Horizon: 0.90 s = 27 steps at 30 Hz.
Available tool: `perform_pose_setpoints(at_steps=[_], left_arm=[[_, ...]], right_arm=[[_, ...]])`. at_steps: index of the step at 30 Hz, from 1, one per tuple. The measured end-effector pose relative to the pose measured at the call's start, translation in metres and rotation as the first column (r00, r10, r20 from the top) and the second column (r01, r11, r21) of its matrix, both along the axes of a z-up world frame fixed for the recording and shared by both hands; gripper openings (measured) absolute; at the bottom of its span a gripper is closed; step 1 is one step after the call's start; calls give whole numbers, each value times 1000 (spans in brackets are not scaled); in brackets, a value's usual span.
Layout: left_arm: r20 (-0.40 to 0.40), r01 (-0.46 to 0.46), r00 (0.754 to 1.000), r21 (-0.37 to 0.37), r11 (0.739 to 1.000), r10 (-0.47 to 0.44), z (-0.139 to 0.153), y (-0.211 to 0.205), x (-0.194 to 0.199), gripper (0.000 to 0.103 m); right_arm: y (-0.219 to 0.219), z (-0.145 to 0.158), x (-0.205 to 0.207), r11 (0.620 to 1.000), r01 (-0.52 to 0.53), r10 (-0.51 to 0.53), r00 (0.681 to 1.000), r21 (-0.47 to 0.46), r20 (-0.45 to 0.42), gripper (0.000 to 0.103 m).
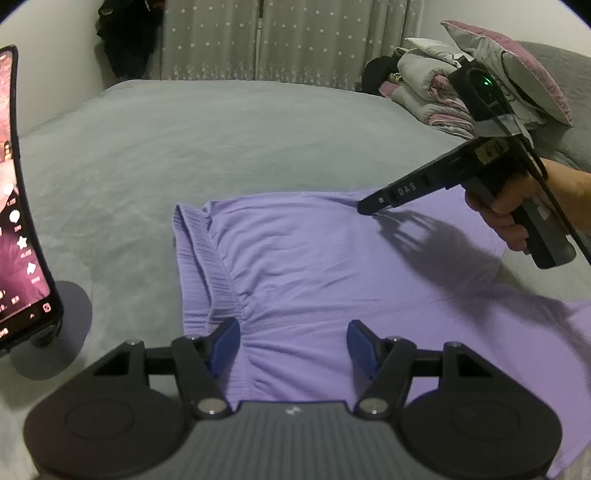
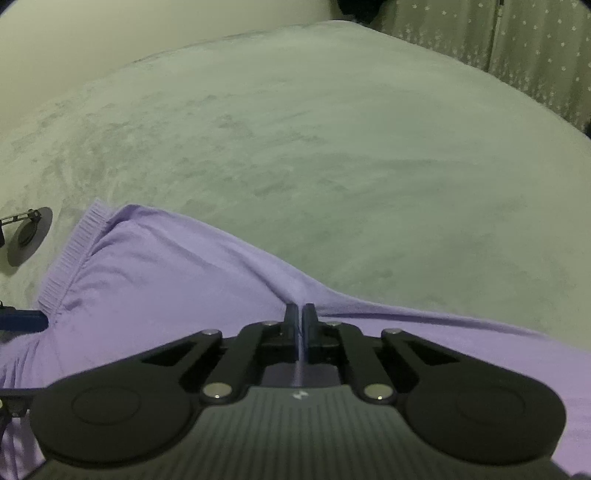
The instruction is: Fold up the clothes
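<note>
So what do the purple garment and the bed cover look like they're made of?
Purple garment: thin, matte stretch knit, probably; it has a ribbed waistband and soft gathers. Bed cover: looks like grey short-pile plush or velvet; brush marks shade its surface.

– Surface and walls?
– A bed (image 1: pixel 192 147) under a plain grey cover fills most of both views. Pale bare wall (image 1: pixel 55 74) behind it, grey star-printed curtains (image 1: pixel 258 40) drawn shut along the far side.

– Anything else?
– Folded bedding and a pillow (image 1: pixel 476 77) heaped at the far right corner. Dark clothing (image 1: pixel 125 33) hangs beside the curtains. Lighting dim, artificial.
</note>
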State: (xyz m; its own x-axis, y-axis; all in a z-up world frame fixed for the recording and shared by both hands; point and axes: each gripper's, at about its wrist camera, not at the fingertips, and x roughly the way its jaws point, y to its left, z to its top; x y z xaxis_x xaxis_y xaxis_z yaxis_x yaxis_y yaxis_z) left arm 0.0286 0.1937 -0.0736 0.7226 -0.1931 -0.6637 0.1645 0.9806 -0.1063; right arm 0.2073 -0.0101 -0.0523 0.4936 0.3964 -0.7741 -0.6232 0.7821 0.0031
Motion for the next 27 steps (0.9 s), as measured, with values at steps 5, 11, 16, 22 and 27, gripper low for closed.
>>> perform_pose_setpoints(at_steps=[5, 11, 16, 22, 27], left_arm=[[4, 5, 1000, -39, 999, -5, -1, 10, 1, 63], [19, 21, 1000, -40, 999, -20, -4, 16, 1, 62], [28, 27, 999, -27, 999, -26, -4, 14, 0, 62], [32, 25, 999, -29, 999, -24, -4, 15, 0, 62], [36, 19, 999, -46, 999, -17, -4, 16, -1, 62]], right_arm=[[-7, 12, -20, 1000, 29, -29, 1000, 9, 11, 3], [-22, 40, -55, 998, 44, -46, 998, 45, 42, 3], [-29, 63, -84, 996, 48, -52, 996, 69, 70, 3], [-38, 83, -126, 994, 40, -49, 995, 101, 91, 3], [-44, 92, -156, 989, 33, -44, 996, 143, 78, 3]])
